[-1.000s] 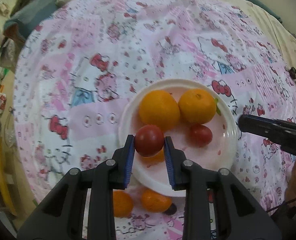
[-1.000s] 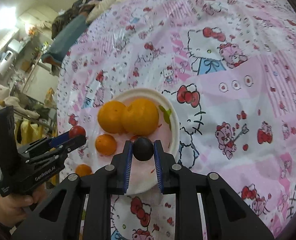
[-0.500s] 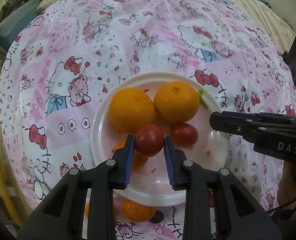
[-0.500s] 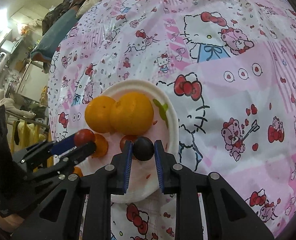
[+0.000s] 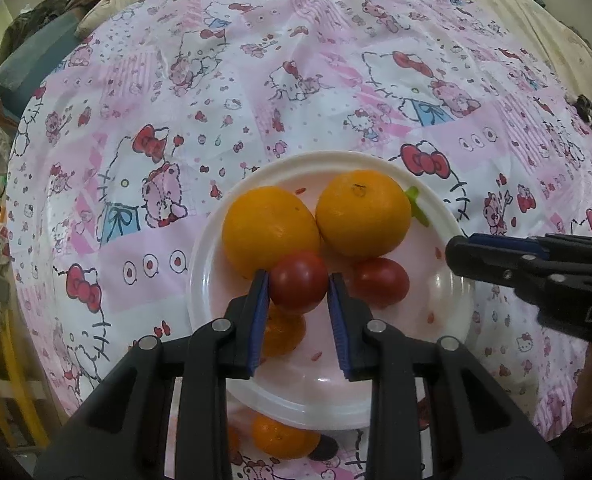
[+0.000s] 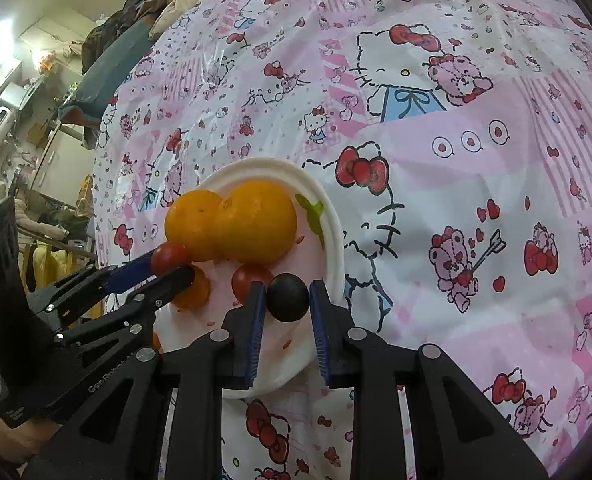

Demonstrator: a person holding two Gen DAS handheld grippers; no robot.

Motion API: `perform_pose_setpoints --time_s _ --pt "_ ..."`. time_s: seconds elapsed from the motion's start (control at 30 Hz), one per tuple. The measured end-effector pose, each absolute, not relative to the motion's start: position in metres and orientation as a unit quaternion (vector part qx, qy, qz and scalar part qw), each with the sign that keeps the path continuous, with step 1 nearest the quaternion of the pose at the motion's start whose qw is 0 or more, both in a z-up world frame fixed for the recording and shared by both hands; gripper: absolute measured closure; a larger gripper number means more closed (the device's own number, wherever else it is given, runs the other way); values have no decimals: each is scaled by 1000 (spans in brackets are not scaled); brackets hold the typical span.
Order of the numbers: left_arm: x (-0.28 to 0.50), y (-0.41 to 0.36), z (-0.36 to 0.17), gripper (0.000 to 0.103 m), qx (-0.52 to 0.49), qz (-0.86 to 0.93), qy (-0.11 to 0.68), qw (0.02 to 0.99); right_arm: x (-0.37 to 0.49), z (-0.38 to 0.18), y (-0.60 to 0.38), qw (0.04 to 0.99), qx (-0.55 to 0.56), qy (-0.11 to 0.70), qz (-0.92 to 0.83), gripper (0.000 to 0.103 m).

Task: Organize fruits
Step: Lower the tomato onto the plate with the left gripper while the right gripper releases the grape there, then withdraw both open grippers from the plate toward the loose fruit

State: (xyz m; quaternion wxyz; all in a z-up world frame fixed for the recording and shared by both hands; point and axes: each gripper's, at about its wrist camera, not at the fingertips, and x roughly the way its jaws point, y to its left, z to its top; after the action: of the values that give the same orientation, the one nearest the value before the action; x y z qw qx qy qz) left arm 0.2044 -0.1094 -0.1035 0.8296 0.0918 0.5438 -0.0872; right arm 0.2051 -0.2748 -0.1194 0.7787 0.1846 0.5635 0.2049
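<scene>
Both grippers are down over the white plate (image 5: 452, 220), which sits on a pink cartoon-cat tablecloth (image 5: 255, 80). The left gripper (image 5: 299, 284) is clenched on a red cherry tomato (image 5: 298, 282), its blue pads pressed against either side of the fruit, just above the plate's left half. The right gripper (image 6: 287, 298) has a small dark round fruit (image 6: 287, 297) between its blue pads at the plate's right rim; the left pad touches it, but on the right there seems to be a thin gap, so I cannot tell whether it is truly gripped or just cradled. On the plate lie 2 large oranges (image 5: 269, 230) (image 5: 363, 213) side by side and touching, at the far side. A second red tomato (image 5: 380, 282) rests in front of the right orange, just beside the held tomato. A small mandarin (image 5: 283, 332) lies on the plate under the left gripper's fingers, partly hidden. A green leaf-shaped mark (image 5: 416, 204) shows at the plate's far right rim, and small red specks dot its pale pink floor. Off the plate, on the cloth near its front edge, sits another mandarin (image 5: 281, 438) with a dark fruit (image 5: 323, 449) just beside it. In the right wrist view a hand (image 6: 3, 432) shows at the lower left, holding the left gripper's handle.
</scene>
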Motion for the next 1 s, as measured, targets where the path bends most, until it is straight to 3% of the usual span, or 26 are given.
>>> perform_pose_setpoints --time_s 0.37,0.4,0.47,0.5,0.53,0.6,0.67,0.73,0.8,1.0 --pt "204 -107 -106 77 91 -87 551 825 208 -115 -281 785 182 561 191 77" --pt "204 -106 -106 73 89 -86 552 824 208 -115 -283 785 185 560 190 77" --pt "203 -104 -105 57 86 -83 548 828 208 -114 -285 784 189 560 188 73" --pt "203 -104 -104 51 85 -82 546 830 207 -114 -286 783 191 561 190 65" --pt "202 -103 -102 50 84 -81 542 832 206 -114 -287 782 193 561 190 52" --pt "202 -103 -102 49 83 -84 542 832 205 -112 -290 786 199 555 186 36" --pt "202 -102 -102 44 76 -86 544 831 205 -111 -294 789 201 551 182 36" --pt "201 -101 -101 30 67 -89 545 831 206 -111 -298 788 209 551 179 36" --pt "200 -101 -100 24 64 -95 543 832 207 -111 -302 788 215 550 176 36" --pt "193 -93 -92 24 59 -92 530 841 211 -103 -301 793 223 540 173 32"
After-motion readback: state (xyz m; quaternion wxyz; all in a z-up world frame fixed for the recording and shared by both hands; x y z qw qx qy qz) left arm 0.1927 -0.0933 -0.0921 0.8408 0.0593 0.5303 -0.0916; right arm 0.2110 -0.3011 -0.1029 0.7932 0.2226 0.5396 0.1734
